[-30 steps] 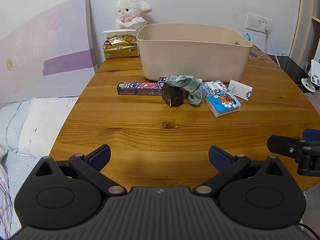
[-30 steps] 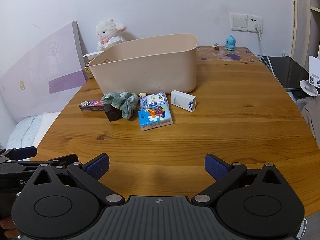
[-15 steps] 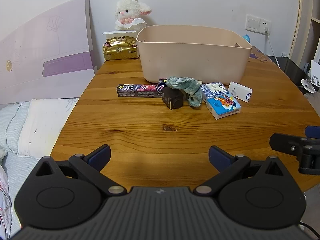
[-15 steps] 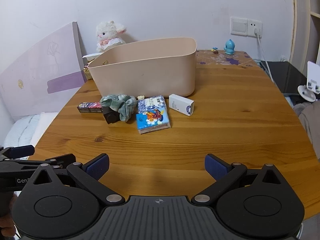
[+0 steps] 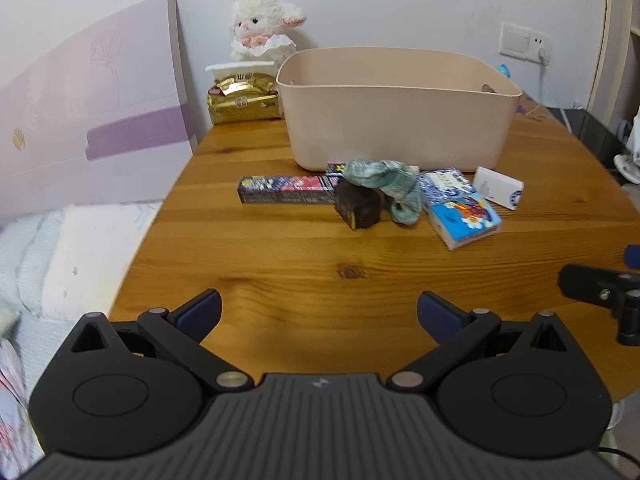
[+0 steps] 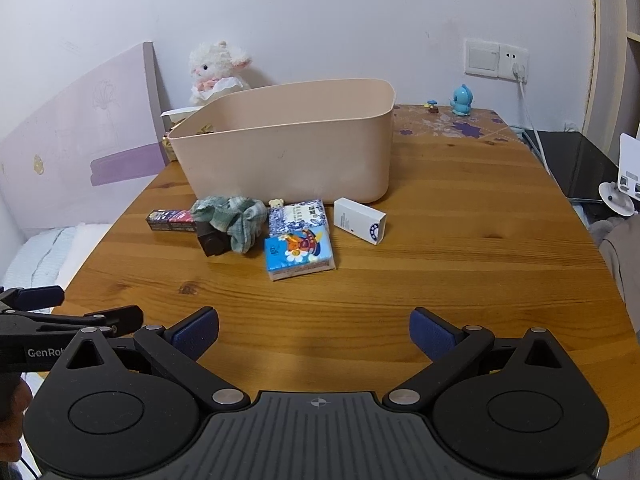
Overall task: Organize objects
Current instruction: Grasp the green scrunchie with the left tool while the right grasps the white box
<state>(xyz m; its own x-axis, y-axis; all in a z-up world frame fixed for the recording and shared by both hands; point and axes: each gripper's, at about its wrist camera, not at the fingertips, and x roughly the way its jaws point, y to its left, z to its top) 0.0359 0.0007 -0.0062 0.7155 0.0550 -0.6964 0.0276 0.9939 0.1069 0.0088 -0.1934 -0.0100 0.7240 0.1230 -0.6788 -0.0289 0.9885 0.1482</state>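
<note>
A beige plastic bin point(image 5: 396, 112) point(image 6: 292, 148) stands on the wooden table point(image 5: 320, 264) point(image 6: 460, 232). In front of it lie a long dark patterned box point(image 5: 286, 189) point(image 6: 170, 220), a small dark brown box point(image 5: 357, 205) point(image 6: 212, 240), a crumpled green cloth point(image 5: 386, 182) point(image 6: 230, 214), a blue-and-white tissue pack point(image 5: 446, 183) point(image 6: 298, 213), a bright blue tissue pack point(image 5: 464, 216) point(image 6: 298, 252) and a white box point(image 5: 498, 187) point(image 6: 360, 220). My left gripper point(image 5: 319, 312) and right gripper point(image 6: 314, 334) are open and empty, hovering over the table's near edge, well short of the objects.
A plush lamb point(image 5: 262, 26) and a gold packet point(image 5: 242, 98) sit behind the bin. A blue figurine point(image 6: 462, 100) stands at the far right corner. A bed point(image 5: 60, 248) lies left of the table. A purple panel point(image 5: 92, 128) leans on the wall.
Both grippers have drifted slightly; the objects sit a little lower and nearer in the views. Nothing has been touched or moved on the table.
</note>
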